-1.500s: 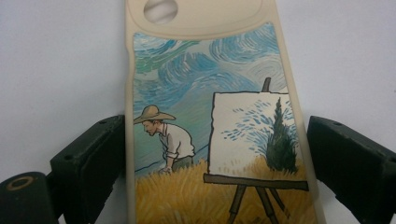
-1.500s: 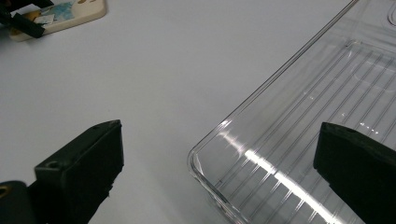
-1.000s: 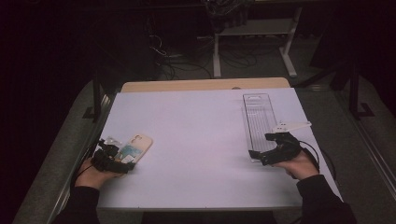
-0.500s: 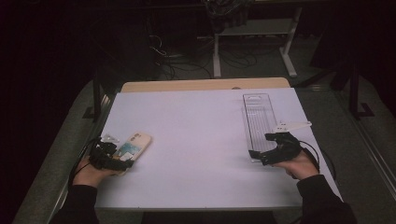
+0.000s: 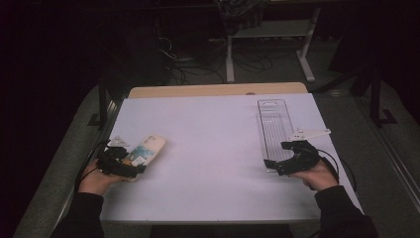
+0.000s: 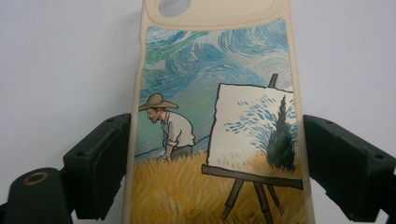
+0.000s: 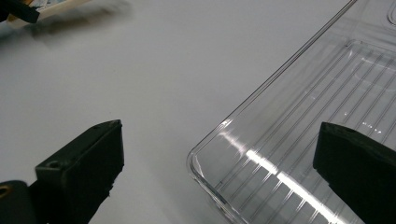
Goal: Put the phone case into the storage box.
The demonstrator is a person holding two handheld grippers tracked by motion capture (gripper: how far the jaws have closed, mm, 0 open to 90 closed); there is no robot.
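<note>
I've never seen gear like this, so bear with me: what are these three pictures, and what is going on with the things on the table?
A person sits at a white table with hand-held tongs in each hand. The high view looks down from above; the other two come from cameras riding on the tongs. The left tongs have their jaws on either side of a painted phone case, seemingly touching its edges. The right tongs stand open at the near corner of a clear plastic tray, holding nothing.

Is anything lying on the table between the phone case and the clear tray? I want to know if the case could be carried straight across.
Nothing visible does. The phone case sits between the left gripper jaws, and only bare white table separates it from the clear tray.
</note>
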